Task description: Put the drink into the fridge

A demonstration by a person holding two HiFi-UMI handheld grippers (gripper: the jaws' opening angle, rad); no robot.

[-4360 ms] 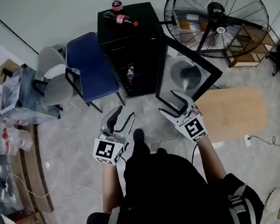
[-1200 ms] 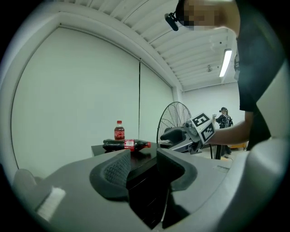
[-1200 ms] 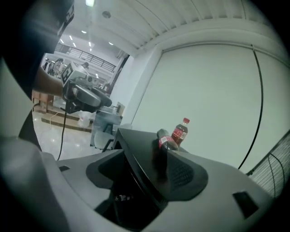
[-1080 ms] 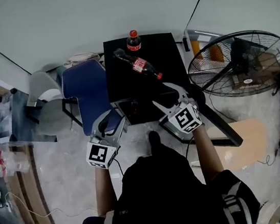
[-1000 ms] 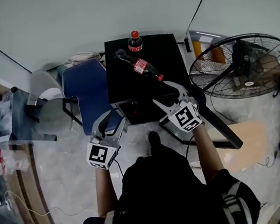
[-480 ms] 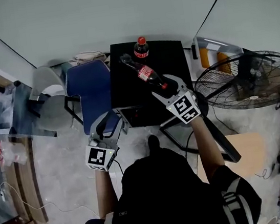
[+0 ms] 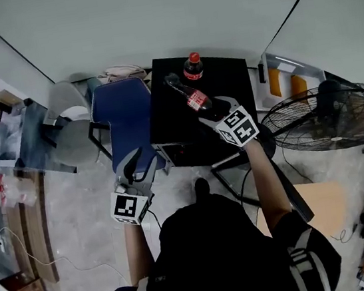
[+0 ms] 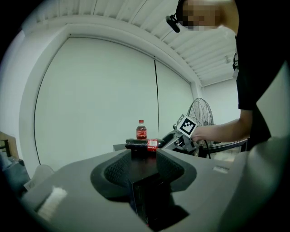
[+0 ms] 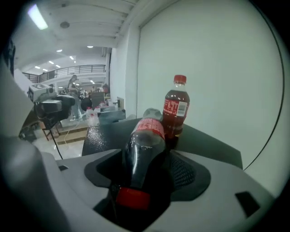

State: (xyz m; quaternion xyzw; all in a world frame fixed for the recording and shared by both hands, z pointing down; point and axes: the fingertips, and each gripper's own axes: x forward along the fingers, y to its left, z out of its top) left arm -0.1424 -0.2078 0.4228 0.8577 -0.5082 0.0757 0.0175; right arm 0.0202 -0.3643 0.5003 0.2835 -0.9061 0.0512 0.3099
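Note:
Two cola bottles are on top of the black fridge. One bottle stands upright at the back. The other bottle lies on its side, red cap toward me. My right gripper reaches over the fridge top. Its jaws have just been opening, and the lying bottle has its neck and shoulder between them; I see no pad pressing on it. The upright bottle stands just behind. My left gripper hangs open and empty, lower down before the fridge front, beside the blue chair.
The fridge's glass door stands swung open at the right. A blue chair and a grey chair stand left of the fridge. A large floor fan is at the right. Shelves with clutter line the left side.
My right gripper has moved forward over the fridge top, from the fridge's front edge to around the lying bottle's cap end. The left gripper has stayed about where it was.

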